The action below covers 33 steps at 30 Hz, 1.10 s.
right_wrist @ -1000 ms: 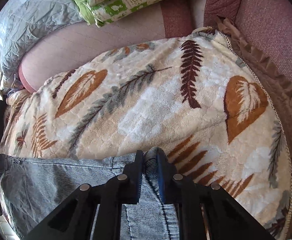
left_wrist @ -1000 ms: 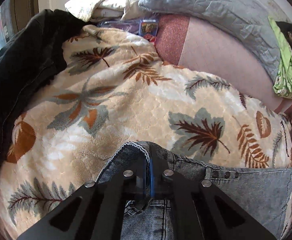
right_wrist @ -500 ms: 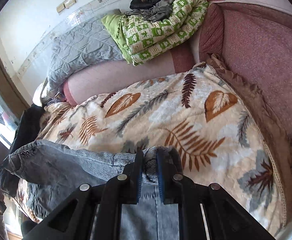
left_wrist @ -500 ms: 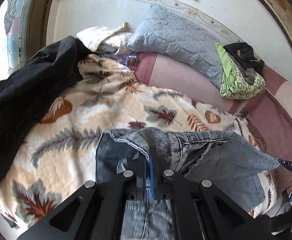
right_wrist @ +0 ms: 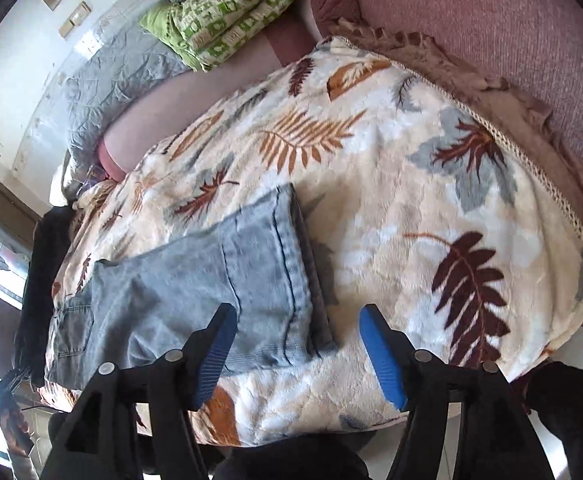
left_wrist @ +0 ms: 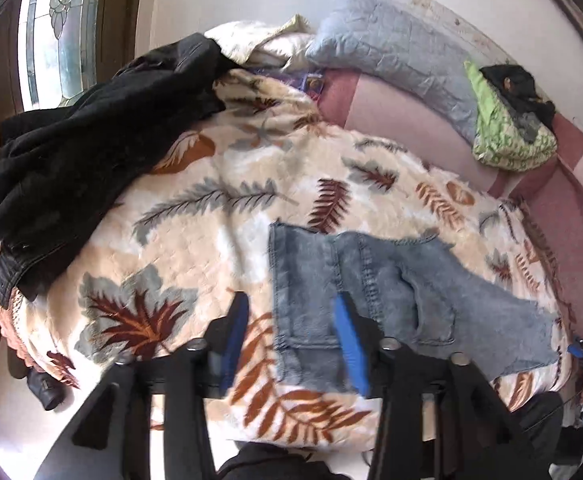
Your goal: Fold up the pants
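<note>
The grey-blue jeans (left_wrist: pixel 375 288) lie folded over on the leaf-print blanket (left_wrist: pixel 219 216), waist and pocket toward the right in the left wrist view. They also show in the right wrist view (right_wrist: pixel 211 288), with the hem edge at the right. My left gripper (left_wrist: pixel 291 340) is open and empty, raised above the left end of the jeans. My right gripper (right_wrist: pixel 295 356) is open and empty, raised above the front corner of the jeans. Neither gripper touches the cloth.
A black jacket (left_wrist: pixel 75 160) lies on the blanket's left side. A grey quilted pillow (left_wrist: pixel 395 44) and a green patterned bundle (left_wrist: pixel 507 136) rest along the pink sofa back (right_wrist: pixel 471 20). The blanket's front edge hangs over the floor.
Both grippers have let go of the jeans, opened and drawn back and up. The jeans, held up half a second ago, now lie folded on the blanket.
</note>
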### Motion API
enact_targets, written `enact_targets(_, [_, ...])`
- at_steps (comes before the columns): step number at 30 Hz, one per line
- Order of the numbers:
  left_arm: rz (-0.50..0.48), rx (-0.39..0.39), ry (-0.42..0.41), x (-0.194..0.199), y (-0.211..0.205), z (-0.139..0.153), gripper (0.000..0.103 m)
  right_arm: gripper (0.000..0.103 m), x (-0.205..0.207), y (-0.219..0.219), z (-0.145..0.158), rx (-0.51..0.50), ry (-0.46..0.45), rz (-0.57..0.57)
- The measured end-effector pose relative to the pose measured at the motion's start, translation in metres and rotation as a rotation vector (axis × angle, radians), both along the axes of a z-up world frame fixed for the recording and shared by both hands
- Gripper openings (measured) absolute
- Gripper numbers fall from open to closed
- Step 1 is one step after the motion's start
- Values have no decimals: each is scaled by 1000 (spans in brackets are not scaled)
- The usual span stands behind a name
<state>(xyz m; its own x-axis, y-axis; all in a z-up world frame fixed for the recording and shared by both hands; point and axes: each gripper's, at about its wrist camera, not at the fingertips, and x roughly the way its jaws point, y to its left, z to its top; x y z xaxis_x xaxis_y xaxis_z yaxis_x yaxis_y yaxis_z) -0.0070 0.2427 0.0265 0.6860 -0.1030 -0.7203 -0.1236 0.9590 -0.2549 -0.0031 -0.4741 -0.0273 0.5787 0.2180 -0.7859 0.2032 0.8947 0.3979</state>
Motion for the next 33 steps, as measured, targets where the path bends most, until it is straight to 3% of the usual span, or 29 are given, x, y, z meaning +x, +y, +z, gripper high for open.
enact_targets(4, [-115, 18, -18, 24, -51, -2, 61, 72, 46, 6, 2, -13, 24, 22])
enact_targets(9, [-189, 81, 69, 51, -105, -48, 61, 68, 106, 3, -23, -48, 143, 7])
enact_targets(10, [-178, 105, 109, 55, -109, -60, 61, 42, 116, 5, -31, -39, 180, 20])
enact_targets(11, [-168, 130, 153, 58, -112, -75, 61, 24, 123, 8, -37, -58, 212, 43])
enact_targets(12, [-162, 153, 193, 61, -113, -89, 61, 14, 129, 14, -41, -96, 238, 71])
enact_targets(13, [-156, 156, 205, 61, -112, -99, 63, 11, 132, 22, -41, -133, 247, 101])
enact_targets(15, [-154, 167, 155, 56, -111, -101, 65, 6, 134, 32, -30, -217, 210, 126])
enact_targets(19, [-161, 172, 143, 52, -109, -102, 66, 6, 131, 40, 0, -319, 58, 75])
enact_targets(21, [-158, 170, 132, 51, -109, -102, 66, 9, 138, 47, -18, -374, 113, 97])
enact_targets(23, [-157, 173, 127, 51, -110, -102, 66, 11, 142, 46, -48, -349, 249, 124])
enact_targets(26, [-156, 158, 120, 49, -108, -101, 67, 19, 119, 40, -34, -320, 174, 59])
enact_targets(29, [-155, 151, 118, 50, -107, -101, 67, 32, 81, 41, 1, -277, 61, 4])
enact_targets(31, [-150, 150, 117, 50, -107, -101, 68, 54, 55, 51, 16, -158, 21, 52])
enact_targets(33, [-144, 151, 117, 51, -108, -100, 69, 67, 38, 60, 12, -14, 36, 116])
